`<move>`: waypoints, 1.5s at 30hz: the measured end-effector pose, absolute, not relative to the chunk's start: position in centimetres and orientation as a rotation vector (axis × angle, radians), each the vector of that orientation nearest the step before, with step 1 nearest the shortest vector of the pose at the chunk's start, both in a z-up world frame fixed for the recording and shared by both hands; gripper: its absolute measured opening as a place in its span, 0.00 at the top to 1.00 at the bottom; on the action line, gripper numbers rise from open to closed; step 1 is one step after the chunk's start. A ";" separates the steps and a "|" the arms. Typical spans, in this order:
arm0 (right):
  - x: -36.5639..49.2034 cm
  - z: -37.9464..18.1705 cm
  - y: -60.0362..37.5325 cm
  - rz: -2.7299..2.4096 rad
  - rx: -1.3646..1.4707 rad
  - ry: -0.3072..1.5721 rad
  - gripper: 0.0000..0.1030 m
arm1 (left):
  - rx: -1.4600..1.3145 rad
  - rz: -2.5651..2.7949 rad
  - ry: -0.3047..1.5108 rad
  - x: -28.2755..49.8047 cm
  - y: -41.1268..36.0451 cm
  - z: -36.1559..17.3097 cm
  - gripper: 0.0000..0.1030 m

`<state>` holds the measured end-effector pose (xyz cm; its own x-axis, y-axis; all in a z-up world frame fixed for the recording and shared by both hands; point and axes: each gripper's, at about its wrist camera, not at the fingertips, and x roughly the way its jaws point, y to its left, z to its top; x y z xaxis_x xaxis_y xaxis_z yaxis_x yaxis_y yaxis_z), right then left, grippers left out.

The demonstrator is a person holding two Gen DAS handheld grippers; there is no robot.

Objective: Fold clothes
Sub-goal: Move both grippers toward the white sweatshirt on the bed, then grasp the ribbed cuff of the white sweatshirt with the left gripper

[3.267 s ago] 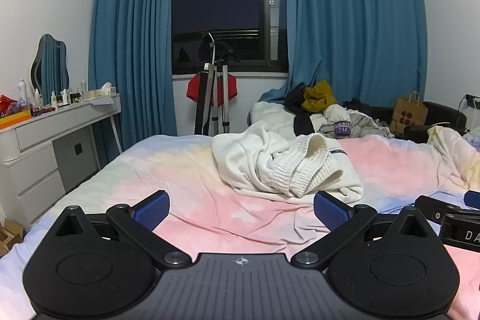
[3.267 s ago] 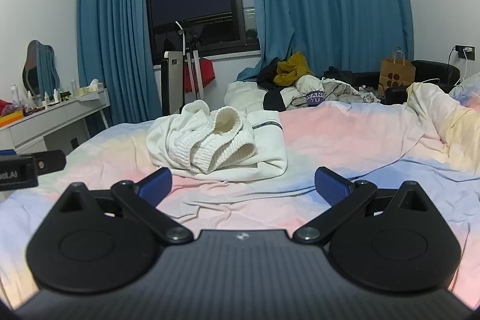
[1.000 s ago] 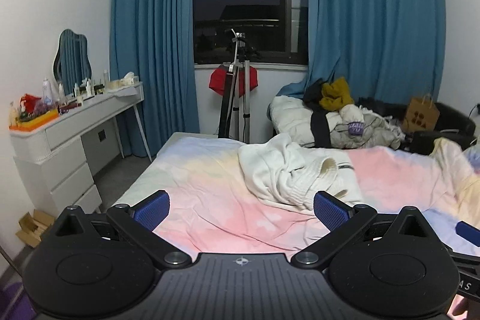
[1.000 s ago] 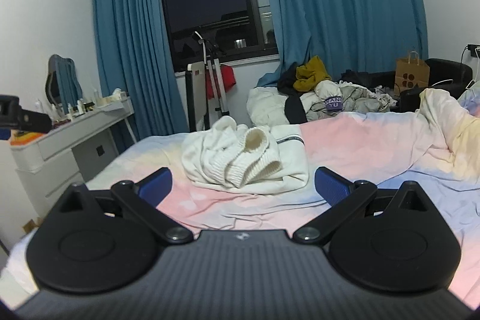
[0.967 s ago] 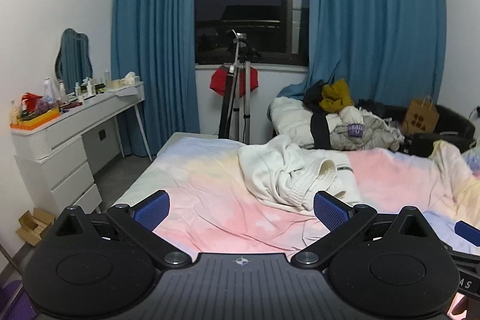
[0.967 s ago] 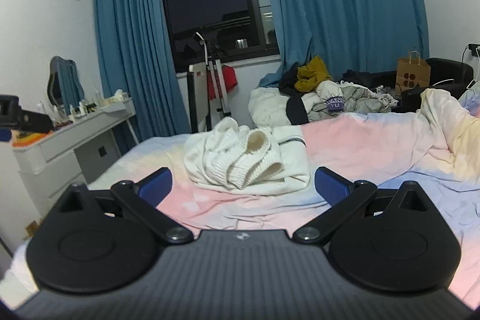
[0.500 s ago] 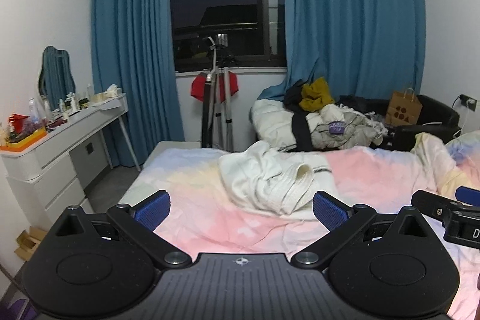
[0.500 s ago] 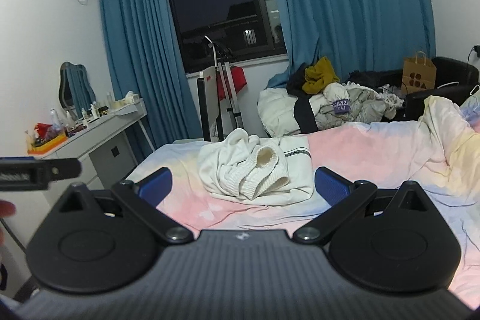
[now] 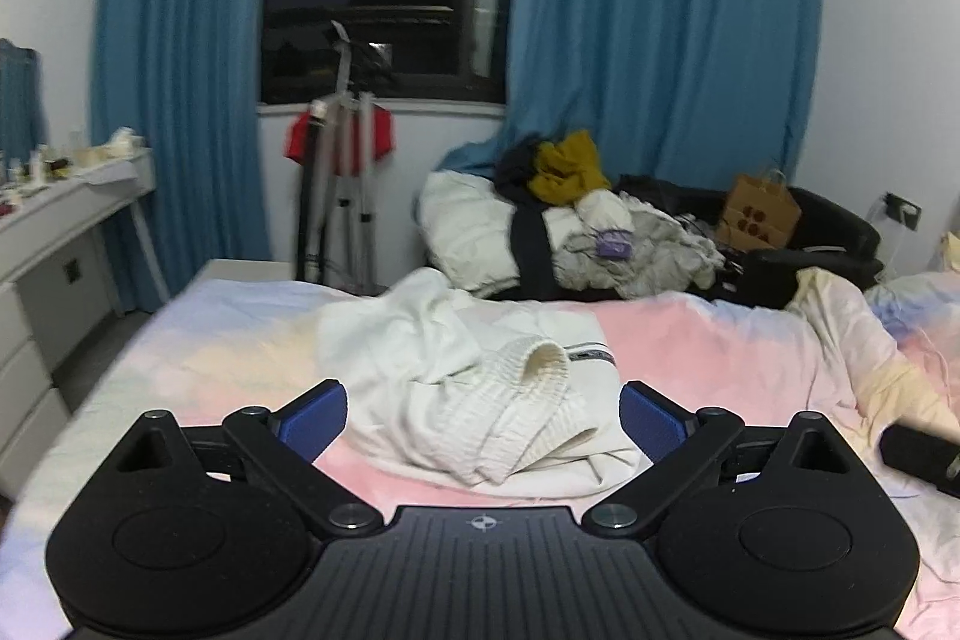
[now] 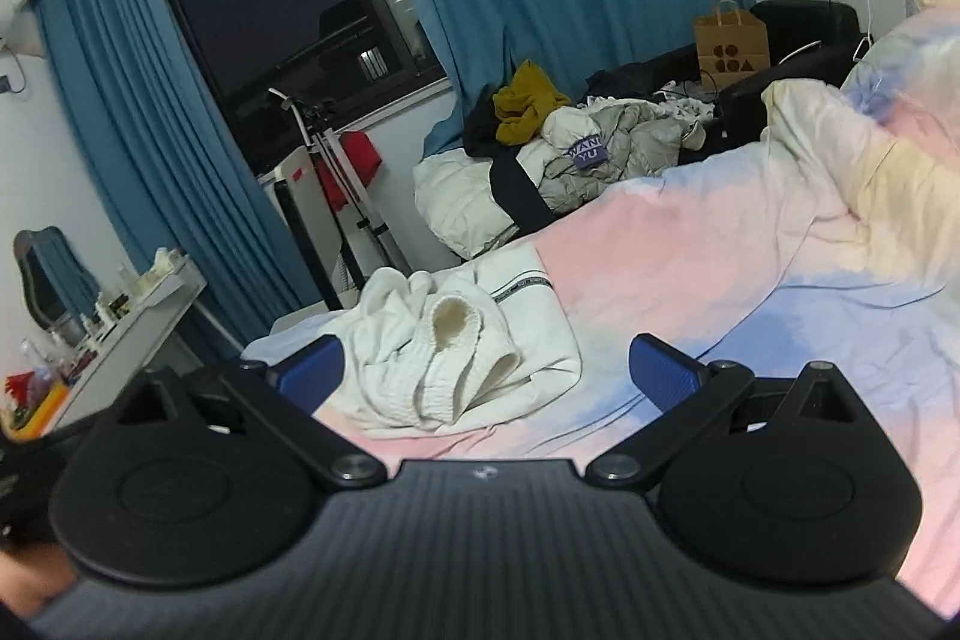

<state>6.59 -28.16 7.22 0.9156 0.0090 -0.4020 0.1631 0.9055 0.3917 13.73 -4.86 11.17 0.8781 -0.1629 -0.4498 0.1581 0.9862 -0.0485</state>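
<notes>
Left wrist view: cream sweater (image 9: 480, 400) lies crumpled, ribbed cuff up, beyond both spread, empty tongs (image 9: 483, 415).

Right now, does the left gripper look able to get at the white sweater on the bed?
Probably yes: the left gripper is open, the white sweater lies straight ahead, and nothing sits between them.

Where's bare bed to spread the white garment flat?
Free: pink bedspread right of the white garment, up to the bunched duvet; pale strip on its left. Crowded: clothes pile beyond the bed.
</notes>
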 end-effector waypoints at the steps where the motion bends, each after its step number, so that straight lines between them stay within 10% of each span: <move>1: 7.5 5.8 -28.1 -0.088 0.417 0.402 0.00 | -0.009 -0.181 0.466 15.3 -5.2 10.0 0.05; 17: 17.7 -10.2 -31.6 -0.074 0.439 0.378 0.00 | 0.178 -0.260 0.474 39.3 -16.5 -3.7 0.08; 23: 19.3 -12.8 -32.3 -0.062 0.482 0.436 0.00 | 0.173 -0.221 0.499 41.8 -18.0 -6.7 0.54; 25: 19.7 -13.4 -32.3 -0.053 0.505 0.450 0.00 | 0.131 -0.229 0.499 40.9 -16.9 -6.3 0.81; 27: 19.6 -13.5 -32.0 -0.036 0.506 0.448 0.00 | 0.095 -0.219 0.474 39.3 -15.7 -5.1 0.86; 45: 15.3 -11.3 -30.1 0.258 0.734 0.452 0.01 | -0.430 -0.148 0.303 13.9 12.3 0.9 0.90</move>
